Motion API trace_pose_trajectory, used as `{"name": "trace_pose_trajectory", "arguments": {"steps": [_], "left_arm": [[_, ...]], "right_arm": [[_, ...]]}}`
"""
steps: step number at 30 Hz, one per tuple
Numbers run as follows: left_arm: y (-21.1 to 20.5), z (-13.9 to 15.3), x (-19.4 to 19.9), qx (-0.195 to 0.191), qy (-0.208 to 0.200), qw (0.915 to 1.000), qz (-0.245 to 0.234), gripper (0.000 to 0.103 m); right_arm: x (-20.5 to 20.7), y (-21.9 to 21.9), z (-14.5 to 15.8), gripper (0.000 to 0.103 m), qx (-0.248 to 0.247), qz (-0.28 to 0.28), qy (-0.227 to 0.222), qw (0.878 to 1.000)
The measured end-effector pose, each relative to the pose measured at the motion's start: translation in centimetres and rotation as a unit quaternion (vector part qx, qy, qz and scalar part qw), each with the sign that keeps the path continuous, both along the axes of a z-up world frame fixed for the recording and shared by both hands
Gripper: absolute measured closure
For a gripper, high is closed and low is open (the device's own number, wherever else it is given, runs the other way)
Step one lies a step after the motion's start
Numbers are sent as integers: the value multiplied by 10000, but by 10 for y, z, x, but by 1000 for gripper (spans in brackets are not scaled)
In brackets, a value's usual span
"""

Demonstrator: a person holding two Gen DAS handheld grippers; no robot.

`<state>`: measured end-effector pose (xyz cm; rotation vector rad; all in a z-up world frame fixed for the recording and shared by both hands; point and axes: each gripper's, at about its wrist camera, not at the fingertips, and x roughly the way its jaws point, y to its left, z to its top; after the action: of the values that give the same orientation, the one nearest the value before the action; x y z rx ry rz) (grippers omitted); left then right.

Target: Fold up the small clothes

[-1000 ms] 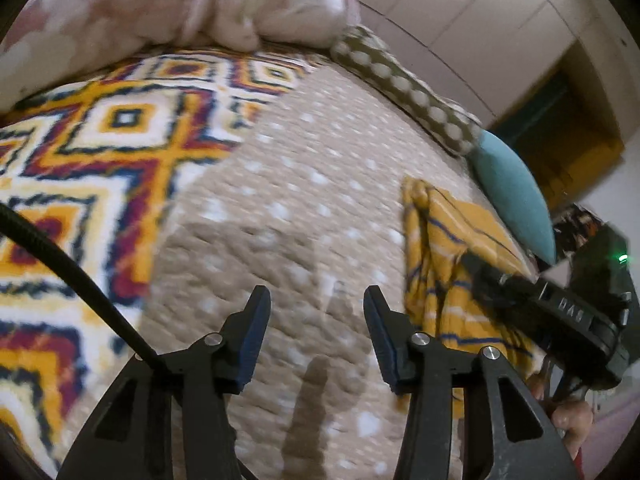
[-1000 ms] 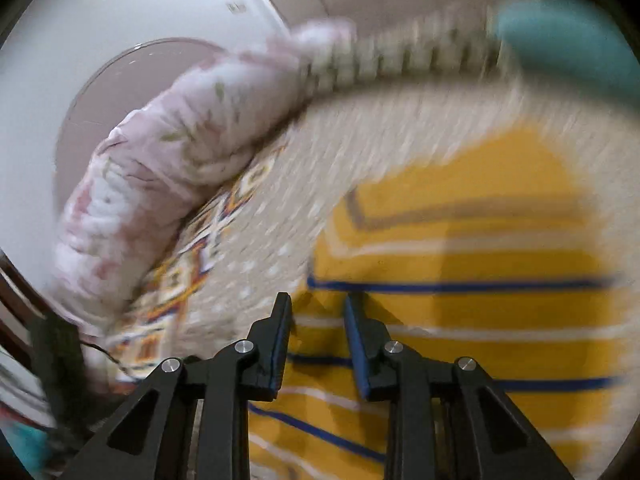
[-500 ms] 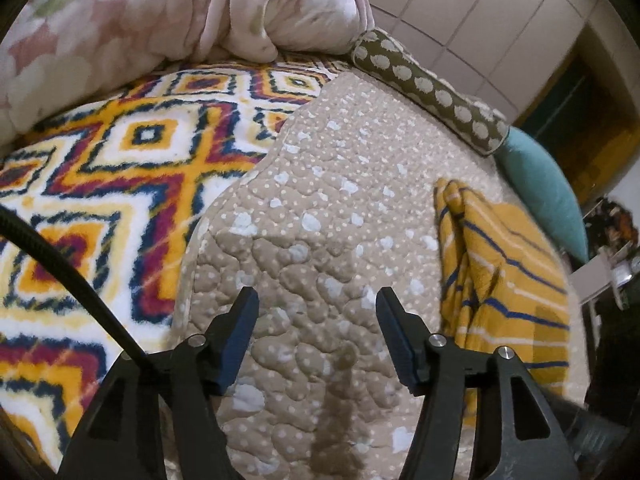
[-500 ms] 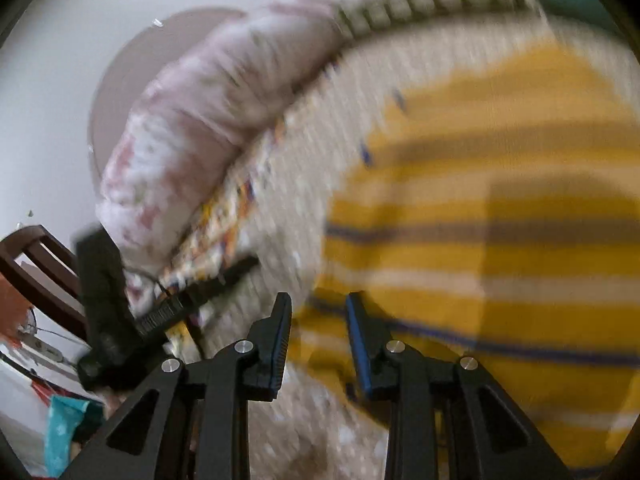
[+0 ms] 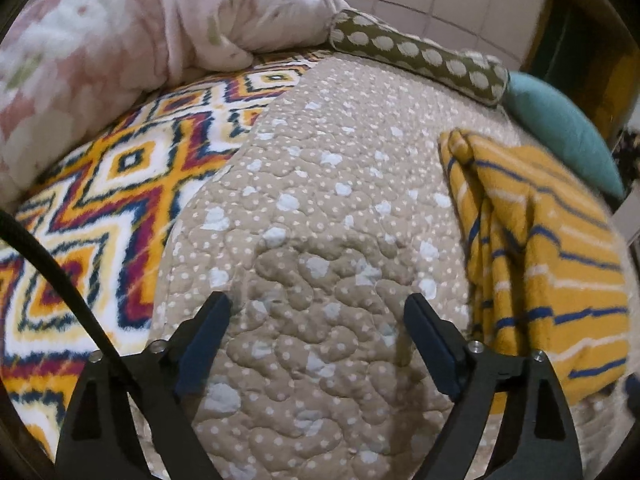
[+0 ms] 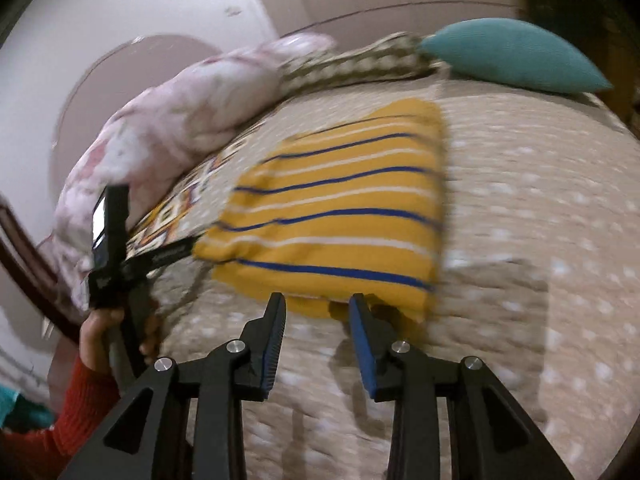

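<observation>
Right wrist view: the folded yellow striped garment (image 6: 340,216) lies on the dotted bed quilt (image 6: 520,208), at twelve o'clock of the right gripper (image 6: 318,312), whose jaws are opening empty. The left gripper (image 5: 316,312), also opening, holds nothing. Best withdraw both without snagging the fold.

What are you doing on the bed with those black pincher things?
A person is folding small clothes with a two-finger gripper in each hand. The yellow garment with blue and white stripes lies folded into a flat rectangle on the beige quilted bedspread with white dots. Neither gripper holds it. The left gripper is opening wide over bare bedspread, beside the garment. The right gripper sits just off the garment's near edge, its jaws also opening with nothing between them.
</observation>
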<state>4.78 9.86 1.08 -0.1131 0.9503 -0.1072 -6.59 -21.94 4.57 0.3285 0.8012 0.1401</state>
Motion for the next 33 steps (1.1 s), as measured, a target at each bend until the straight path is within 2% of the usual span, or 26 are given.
{"name": "trace_pose_trajectory", "arguments": {"steps": [4,7,11,15,20,23,25,28,31,33], "left_arm": [[-2,-2,1,76,2,10000,-14,10],[-7,-4,8,111,157,9997,-138,0],[-16,-6,15,458,357,9978,-313,0],[-17,-6,18,468,405,9979,-206,0],[-16,3,12,626,388,9973,-18,2],[-12,28,-16,568,101,9976,371,3],[-12,50,-42,562,-284,9966,530,3],[-23,86,-87,972,-1055,9870,723,2],[-38,110,-121,1311,-1495,9780,637,2],[-48,119,-136,1384,-1621,9753,571,1]], "right_arm": [[-19,-23,-3,63,-226,-453,-1,9987],[-26,-31,-5,59,-171,-621,-25,9979],[-30,-35,-6,59,-40,-679,-55,9977],[-34,-34,-6,53,16,-678,-121,9976],[-42,-36,-4,52,-16,-673,-171,9976],[-46,-37,1,51,-143,-686,-245,9972],[-50,-39,5,48,-252,-743,-316,9964],[-54,-44,6,47,-163,-789,-368,9961],[-58,-47,4,47,-73,-801,-375,9961],[-61,-46,4,47,-108,-801,-368,9960]]}}
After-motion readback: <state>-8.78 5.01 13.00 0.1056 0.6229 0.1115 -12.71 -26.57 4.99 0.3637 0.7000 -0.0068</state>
